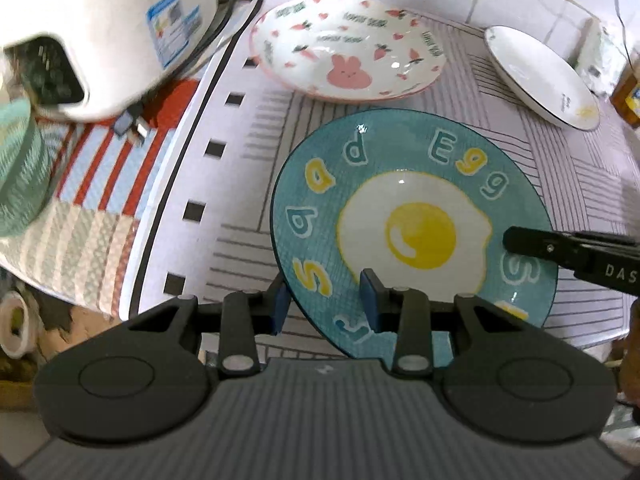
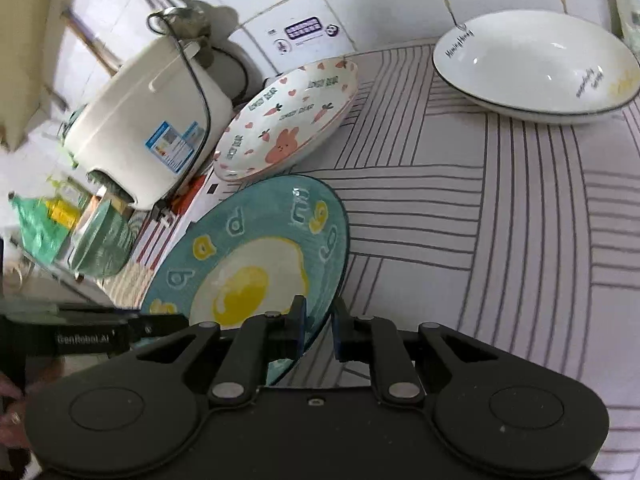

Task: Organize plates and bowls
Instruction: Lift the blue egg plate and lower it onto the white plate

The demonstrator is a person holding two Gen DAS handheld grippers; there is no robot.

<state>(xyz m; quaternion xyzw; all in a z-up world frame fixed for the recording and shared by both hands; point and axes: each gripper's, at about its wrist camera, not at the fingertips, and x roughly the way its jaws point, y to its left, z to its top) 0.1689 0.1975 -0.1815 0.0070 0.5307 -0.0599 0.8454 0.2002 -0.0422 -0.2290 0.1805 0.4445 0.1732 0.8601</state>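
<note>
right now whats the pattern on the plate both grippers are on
Teal plate with a fried egg in the middle and coloured letters around the rim, clearest in the left wrist view.

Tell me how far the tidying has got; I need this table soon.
Nothing looks stacked yet. In hand: the teal egg plate is gripped at opposite rims by the left gripper and the right gripper, jaws closed on it. Left: the bunny plate and the white plate lie apart on the striped cloth, and a green bowl sits by the cooker.
</note>
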